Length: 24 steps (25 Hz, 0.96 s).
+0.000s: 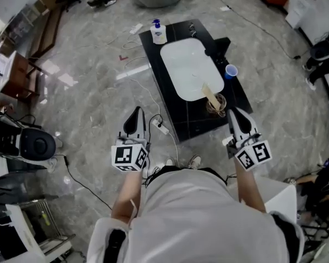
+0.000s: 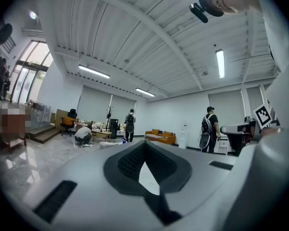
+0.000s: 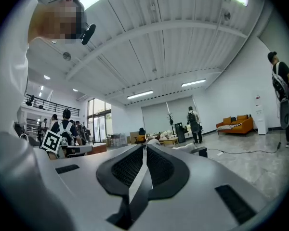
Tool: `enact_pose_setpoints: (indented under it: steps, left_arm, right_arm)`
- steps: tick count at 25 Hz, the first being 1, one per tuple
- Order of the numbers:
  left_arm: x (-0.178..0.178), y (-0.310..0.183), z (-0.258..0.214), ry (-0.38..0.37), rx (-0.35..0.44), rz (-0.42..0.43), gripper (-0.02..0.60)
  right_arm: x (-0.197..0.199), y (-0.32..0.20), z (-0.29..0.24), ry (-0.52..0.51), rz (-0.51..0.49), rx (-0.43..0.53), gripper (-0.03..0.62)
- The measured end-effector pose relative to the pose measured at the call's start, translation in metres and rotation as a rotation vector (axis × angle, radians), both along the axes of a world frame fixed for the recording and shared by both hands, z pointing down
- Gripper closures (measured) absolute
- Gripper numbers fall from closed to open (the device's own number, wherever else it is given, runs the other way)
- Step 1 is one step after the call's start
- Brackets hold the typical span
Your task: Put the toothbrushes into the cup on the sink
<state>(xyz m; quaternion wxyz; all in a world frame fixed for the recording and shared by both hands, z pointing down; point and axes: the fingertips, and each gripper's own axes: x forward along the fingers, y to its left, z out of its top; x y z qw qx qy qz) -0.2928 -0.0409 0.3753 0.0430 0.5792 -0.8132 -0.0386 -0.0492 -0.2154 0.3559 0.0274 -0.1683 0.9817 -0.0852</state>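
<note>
**Head view.** A black rectangular counter [image 1: 193, 126] carries a white oval sink basin [image 1: 185, 67]. Its near edge runs between the two tongs.

- The left tongs [image 1: 135, 112] hang over the grey polished floor [image 1: 93, 86], left of the counter's near left corner and apart from it. Open floor lies ahead of them and to their left. A white cable with a plug [image 1: 160, 127] lies on the floor between these tongs and the counter.
- The right tongs [image 1: 234, 114] hang at the counter's near right corner, close to its edge.
- A clear glass cup [image 1: 216, 106] stands on the counter just ahead of the right tongs and a little to their left, beside the basin's near rim.
- A pale tan toothbrush handle [image 1: 209, 94] stands tilted in the cup. Whether there is one brush or several cannot be told.
- Farther ahead of the right tongs are a small blue cup [image 1: 231, 70] and a black tap [image 1: 217, 48].
- A white soap bottle with a blue pump [image 1: 158, 32] stands at the counter's far end.

**Left gripper view.** The left tongs [image 2: 144, 143] are closed tip to tip and hold nothing. Beyond them lies a wide hall with people standing far off.

**Right gripper view.** The right tongs [image 3: 145, 146] are closed to a thin pale slit, with nothing seen gripped. Open hall floor lies beyond them.
</note>
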Motion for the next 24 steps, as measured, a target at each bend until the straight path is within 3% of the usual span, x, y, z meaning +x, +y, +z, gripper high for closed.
enact_pose_setpoints:
  steps: [7, 19, 21, 24]
  left_arm:
    - [-0.006, 0.006, -0.004, -0.003, 0.008, -0.016, 0.580]
    - [0.000, -0.009, 0.002, 0.010, 0.005, 0.016, 0.578]
    - [0.018, -0.025, 0.009, 0.042, 0.014, 0.058, 0.580]
    - [0.075, -0.069, 0.028, 0.128, 0.032, 0.203, 0.580]
  right_arm:
    - [-0.014, 0.001, -0.003, -0.007, -0.020, 0.007, 0.546]
    - [-0.003, -0.007, 0.000, -0.001, 0.009, -0.001, 0.546]
    - [0.023, -0.008, -0.002, 0.027, 0.050, -0.003, 0.546]
    - [0.104, -0.011, -0.010, 0.107, 0.207, 0.005, 0.546]
